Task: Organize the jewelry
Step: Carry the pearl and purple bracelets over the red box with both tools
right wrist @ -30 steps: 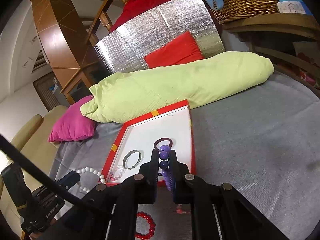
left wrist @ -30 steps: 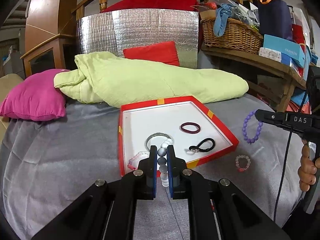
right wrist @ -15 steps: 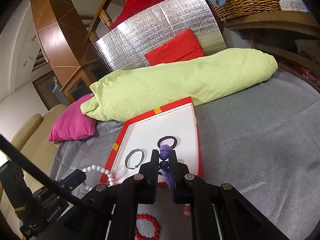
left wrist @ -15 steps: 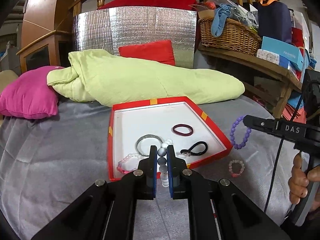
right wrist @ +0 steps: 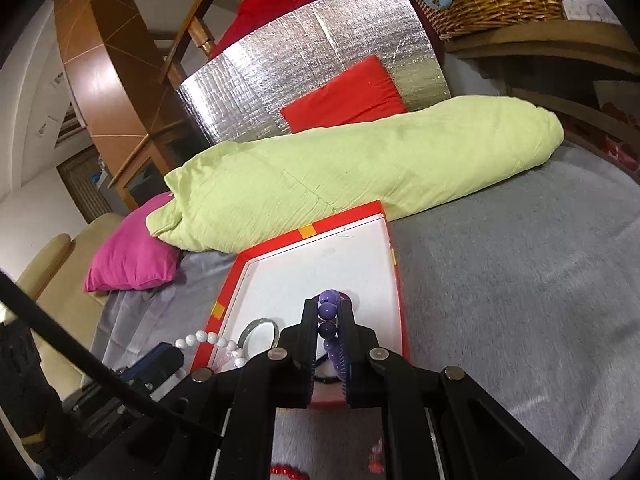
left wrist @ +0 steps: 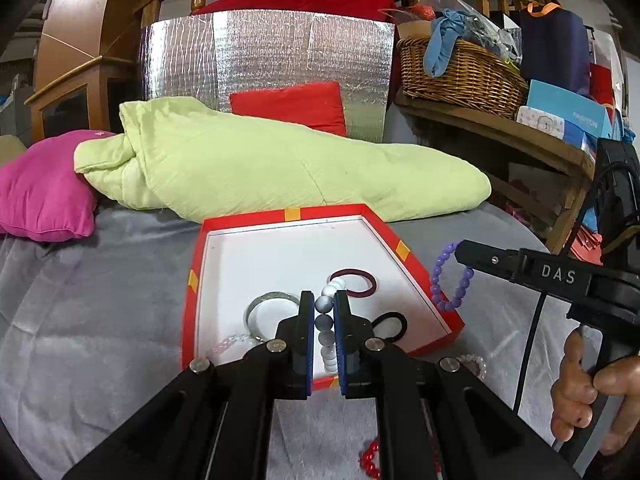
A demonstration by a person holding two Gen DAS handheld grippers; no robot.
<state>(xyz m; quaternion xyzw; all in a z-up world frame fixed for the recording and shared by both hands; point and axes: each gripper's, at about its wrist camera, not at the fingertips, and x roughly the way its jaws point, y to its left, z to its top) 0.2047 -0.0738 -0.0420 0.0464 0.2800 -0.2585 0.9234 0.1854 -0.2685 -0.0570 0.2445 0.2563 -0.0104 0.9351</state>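
White bead bracelet [left wrist: 325, 322] hangs lengthwise — left gripper [left wrist: 323, 300] pinching.

A white bead bracelet [left wrist: 326, 330] and a purple one [right wrist: 329, 320] hang, apparently, over the red-rimmed tray [left wrist: 304, 213].

I'm at a grey-covered bed [left wrist: 100, 320]; lime duvet [left wrist: 280, 172] at 12 o'clock, silver foil panel [left wrist: 264, 68] behind, pink pillow [left wrist: 44, 188] at 10, wicker basket [left wrist: 460, 76] on a wooden shelf [left wrist: 500, 132] at 2.
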